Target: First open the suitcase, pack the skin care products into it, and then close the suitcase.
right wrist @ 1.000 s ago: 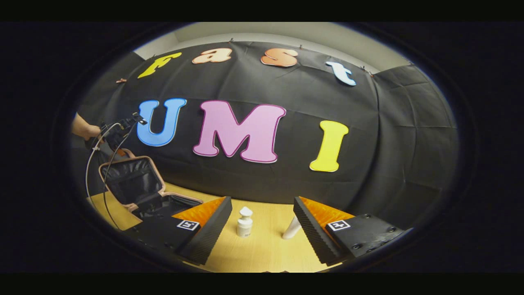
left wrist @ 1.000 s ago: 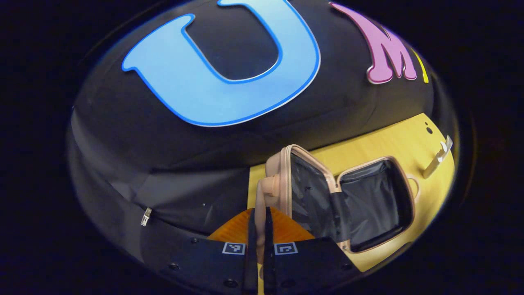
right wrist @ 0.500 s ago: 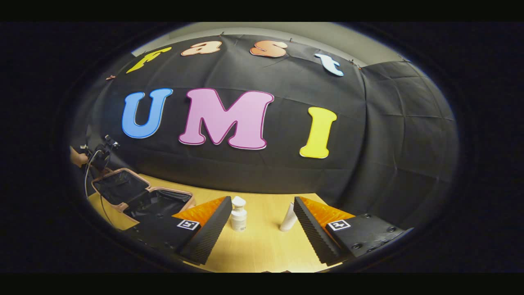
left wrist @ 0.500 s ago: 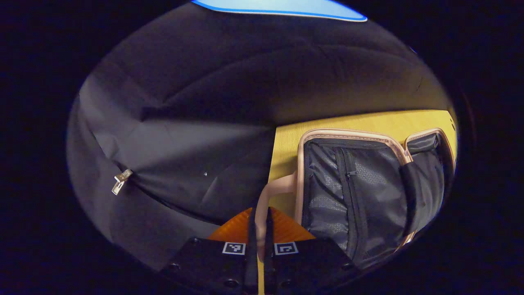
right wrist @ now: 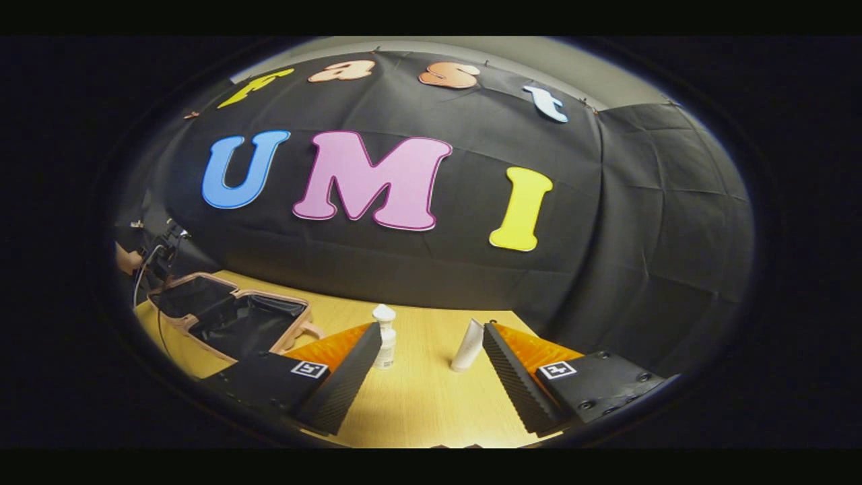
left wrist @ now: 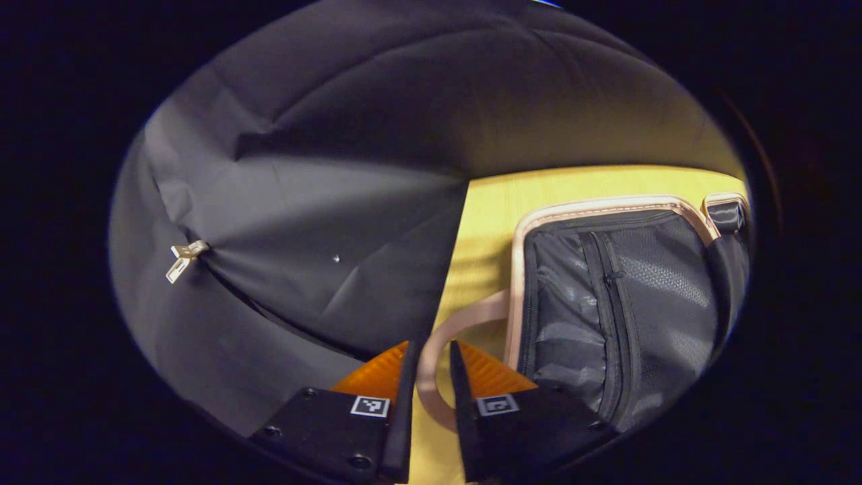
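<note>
So the opening part looked pretty much done at this point. The suitcase (left wrist: 606, 296) lay spread flat on the table (left wrist: 485, 222), both halves down, dark lining showing — in the left gripper view the zipped mesh pocket of the lid sat just to the right of the jaws. The left gripper (left wrist: 429, 404) had its jaws parted only a narrow bit, with the pink carry handle (left wrist: 438, 343) looping right between them. I couldn't say for sure both fingers were pressing on it; there seemed to be a sliver of gap either side, so my guess was it was letting go, not gripping.

Over in the right gripper view, the right gripper (right wrist: 427, 377) hung with its jaws wide and nothing in them. The two skin care items stood upright on the table just beyond the fingertips: the pump bottle (right wrist: 384, 335) right by the left-hand finger, and the white tube (right wrist: 467, 345) close to the right-hand finger. Neither was touched. The open case (right wrist: 229, 316) sat well off to the left of those jaws, with the other gripper (right wrist: 161, 249) and a hand at its far edge.

So by my reckoning: step one finished, or all but. Packing hadn't started — both products were outside the case — and closing it was obviously left too. Roughly a third in, I'd say.
</note>
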### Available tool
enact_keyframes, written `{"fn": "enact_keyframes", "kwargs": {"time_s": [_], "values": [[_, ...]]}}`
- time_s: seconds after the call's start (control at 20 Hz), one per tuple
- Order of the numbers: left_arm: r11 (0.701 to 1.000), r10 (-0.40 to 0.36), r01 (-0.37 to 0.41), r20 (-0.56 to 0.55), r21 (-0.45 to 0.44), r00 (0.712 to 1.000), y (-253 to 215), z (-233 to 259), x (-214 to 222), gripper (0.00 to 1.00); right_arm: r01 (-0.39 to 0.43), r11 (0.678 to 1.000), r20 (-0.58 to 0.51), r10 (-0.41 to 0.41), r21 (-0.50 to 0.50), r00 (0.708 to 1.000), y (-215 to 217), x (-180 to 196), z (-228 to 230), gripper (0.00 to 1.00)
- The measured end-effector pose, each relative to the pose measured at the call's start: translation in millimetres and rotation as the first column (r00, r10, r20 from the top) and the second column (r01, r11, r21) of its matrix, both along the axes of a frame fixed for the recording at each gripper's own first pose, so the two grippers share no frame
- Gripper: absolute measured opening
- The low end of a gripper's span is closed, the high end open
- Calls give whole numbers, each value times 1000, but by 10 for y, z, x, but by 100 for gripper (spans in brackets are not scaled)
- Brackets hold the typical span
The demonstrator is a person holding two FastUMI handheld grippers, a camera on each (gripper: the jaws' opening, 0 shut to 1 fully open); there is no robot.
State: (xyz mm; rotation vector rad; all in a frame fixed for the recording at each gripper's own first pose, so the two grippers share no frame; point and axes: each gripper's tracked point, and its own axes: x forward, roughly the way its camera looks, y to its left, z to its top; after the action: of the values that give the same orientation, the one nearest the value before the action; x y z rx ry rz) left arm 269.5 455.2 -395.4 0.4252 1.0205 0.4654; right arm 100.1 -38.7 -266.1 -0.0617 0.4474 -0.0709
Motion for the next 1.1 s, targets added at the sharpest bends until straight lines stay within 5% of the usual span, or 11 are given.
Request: {"fn": "enact_keyframes", "kwargs": {"time_s": [0.15, 0.35, 0.5, 0.65, 0.85, 1.1], "values": [[996, -54, 43, 145, 80, 988, -180, 572, 135, 98, -8, 1000, 22, 8, 6, 1000, -65, 48, 22, 97], [982, -186, 178, 359, 57, 915, -1217, 1255, 229, 99, -19, 1000, 52, 19, 1, 998, -228, 132, 10, 96], [958, -234, 285, 507, -23, 829, -2342, 1575, 115, 98, -23, 1000, 54, 23, 10, 998, -392, 246, -73, 96], [934, -277, 357, 604, -13, 747, -3522, 1556, -72, 98, -10, 1000, 62, 9, 19, 998, -608, 381, -164, 97], [879, -314, 469, 638, -85, 703, -5002, 1172, -338, 98, -23, 1000, 93, 24, -14, 995, -814, 526, -283, 97], [817, -302, 538, 638, -210, 708, -6219, 637, -461, 98, -40, 999, 88, 41, -13, 995, -972, 515, -566, 97]]}}
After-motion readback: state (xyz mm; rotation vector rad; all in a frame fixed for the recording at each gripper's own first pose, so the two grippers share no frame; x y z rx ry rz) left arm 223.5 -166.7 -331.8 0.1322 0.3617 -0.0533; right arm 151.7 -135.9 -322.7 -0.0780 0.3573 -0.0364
